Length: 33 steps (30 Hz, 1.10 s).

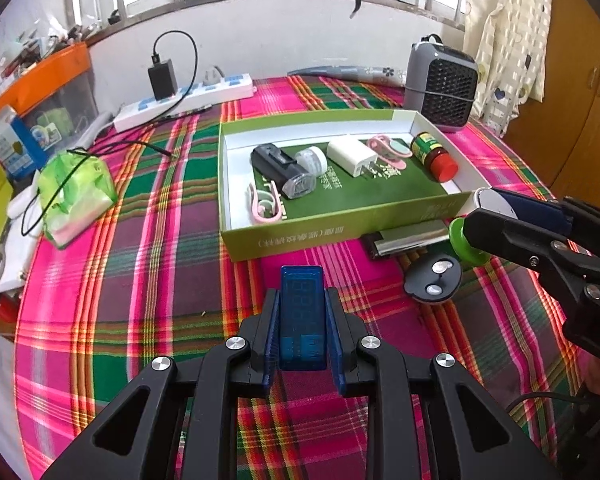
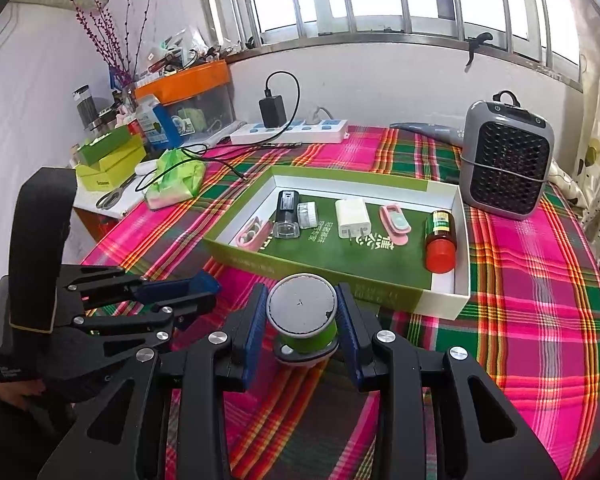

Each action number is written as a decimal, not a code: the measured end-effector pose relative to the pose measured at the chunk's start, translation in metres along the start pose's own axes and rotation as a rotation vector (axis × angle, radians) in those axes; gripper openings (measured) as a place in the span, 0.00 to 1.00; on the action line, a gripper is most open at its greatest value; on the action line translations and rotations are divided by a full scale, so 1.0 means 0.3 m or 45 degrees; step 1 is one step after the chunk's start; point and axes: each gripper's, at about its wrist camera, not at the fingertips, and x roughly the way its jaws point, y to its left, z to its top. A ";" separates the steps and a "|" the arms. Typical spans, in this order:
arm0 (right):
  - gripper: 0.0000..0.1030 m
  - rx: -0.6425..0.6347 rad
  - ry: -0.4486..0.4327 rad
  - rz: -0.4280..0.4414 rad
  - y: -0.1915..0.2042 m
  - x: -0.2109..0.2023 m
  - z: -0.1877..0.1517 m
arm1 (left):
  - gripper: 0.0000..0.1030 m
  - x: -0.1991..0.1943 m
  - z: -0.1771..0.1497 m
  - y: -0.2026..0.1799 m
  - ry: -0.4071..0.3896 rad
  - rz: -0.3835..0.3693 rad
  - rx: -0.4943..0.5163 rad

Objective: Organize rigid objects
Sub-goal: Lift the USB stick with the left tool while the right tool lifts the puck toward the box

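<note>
My left gripper (image 1: 302,296) is shut on a translucent blue USB meter (image 1: 302,316), held just above the plaid cloth in front of the green box (image 1: 340,232). From the right wrist view the left gripper (image 2: 196,292) is low on the left. My right gripper (image 2: 302,300) is shut on a green cylinder with a grey-white top (image 2: 302,312), near the box's front wall (image 2: 312,268). Inside the box lie a black light (image 1: 280,168), a clear jar (image 1: 312,160), a white charger (image 1: 352,156), pink clips and a red-capped bottle (image 1: 436,156).
A silver and black lighter (image 1: 404,240) and a black round piece with two silver buttons (image 1: 434,280) lie on the cloth before the box. A grey heater (image 1: 440,84) stands at the back right, a power strip (image 1: 188,100) at the back, a green tissue pack (image 1: 76,196) on the left.
</note>
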 end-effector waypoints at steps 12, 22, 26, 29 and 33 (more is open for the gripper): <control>0.34 -0.006 -0.020 -0.015 -0.006 -0.022 0.033 | 0.20 -0.057 0.050 -0.002 -0.067 -0.014 0.008; 0.34 0.009 -0.021 -0.030 -0.044 -0.011 0.085 | 0.20 -0.068 0.115 -0.004 -0.102 -0.041 0.009; 0.34 0.019 -0.018 -0.050 -0.069 -0.001 0.113 | 0.20 -0.052 0.145 -0.003 -0.100 -0.055 0.007; 0.34 0.020 -0.012 -0.069 -0.089 0.013 0.134 | 0.20 -0.032 0.167 -0.001 -0.095 -0.058 0.006; 0.34 0.040 0.000 -0.069 -0.122 0.037 0.154 | 0.20 0.003 0.192 0.001 -0.081 -0.064 -0.001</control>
